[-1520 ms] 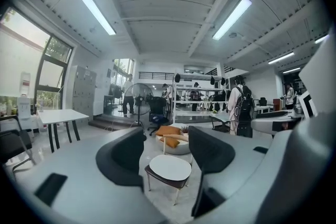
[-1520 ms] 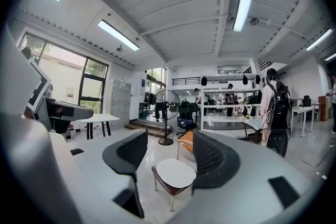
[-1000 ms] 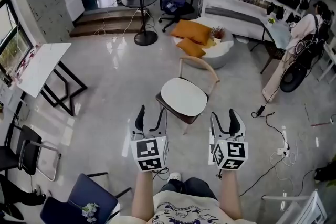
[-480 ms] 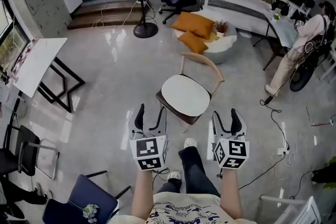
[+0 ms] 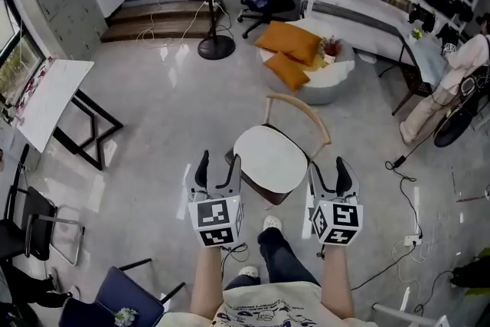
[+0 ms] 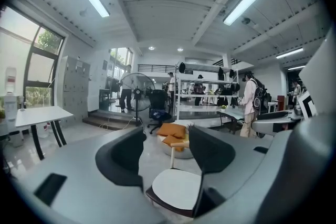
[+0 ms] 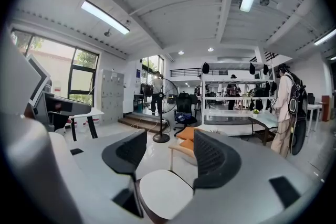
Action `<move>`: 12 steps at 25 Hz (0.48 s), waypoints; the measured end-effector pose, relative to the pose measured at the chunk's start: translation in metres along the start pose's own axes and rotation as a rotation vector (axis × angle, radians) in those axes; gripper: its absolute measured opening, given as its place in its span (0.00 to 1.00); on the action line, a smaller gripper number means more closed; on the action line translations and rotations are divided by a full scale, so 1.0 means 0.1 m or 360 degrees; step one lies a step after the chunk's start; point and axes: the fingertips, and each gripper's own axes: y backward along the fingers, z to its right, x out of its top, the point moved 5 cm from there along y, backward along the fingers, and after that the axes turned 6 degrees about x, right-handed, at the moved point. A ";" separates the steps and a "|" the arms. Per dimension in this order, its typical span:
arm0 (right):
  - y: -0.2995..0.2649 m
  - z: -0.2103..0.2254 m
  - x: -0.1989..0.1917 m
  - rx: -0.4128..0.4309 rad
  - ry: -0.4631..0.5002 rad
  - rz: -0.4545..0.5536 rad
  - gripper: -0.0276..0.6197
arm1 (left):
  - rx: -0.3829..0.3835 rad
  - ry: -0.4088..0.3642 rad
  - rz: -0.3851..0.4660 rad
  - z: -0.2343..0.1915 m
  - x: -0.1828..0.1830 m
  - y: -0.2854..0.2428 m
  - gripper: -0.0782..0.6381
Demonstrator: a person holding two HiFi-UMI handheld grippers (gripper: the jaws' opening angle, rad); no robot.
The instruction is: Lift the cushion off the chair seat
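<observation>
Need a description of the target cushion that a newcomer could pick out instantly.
Start at the open grey floor in mid-room, where a lone wooden chair with a curved back stands. The cushion is the flat oval pad covering its seat. It is white, unlike the two orange pillows heaped on the round white platform behind.

The person has stepped closer to the chair (image 5: pixel 297 109); the white cushion (image 5: pixel 269 158) now sits lower in the head view, its near half between the left gripper (image 5: pixel 217 168) and the right gripper (image 5: pixel 328 174); a leg with a white shoe (image 5: pixel 271 223) has come forward below the seat.
</observation>
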 end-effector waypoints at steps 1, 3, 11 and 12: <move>-0.14 0.10 0.03 0.0009 0.0000 -0.0003 0.50 | 0.0008 -0.0001 -0.0001 0.04 0.04 -0.14 0.48; -0.41 0.28 0.10 0.0026 -0.0001 -0.0009 0.50 | 0.0024 -0.0001 -0.0004 0.11 0.12 -0.42 0.48; -1.36 0.87 0.30 0.0096 0.0009 -0.0023 0.50 | 0.0098 0.0005 -0.0037 0.28 0.31 -1.42 0.48; -1.45 0.91 0.29 0.0103 0.0007 -0.0032 0.50 | 0.0098 0.0004 -0.0044 0.29 0.31 -1.51 0.48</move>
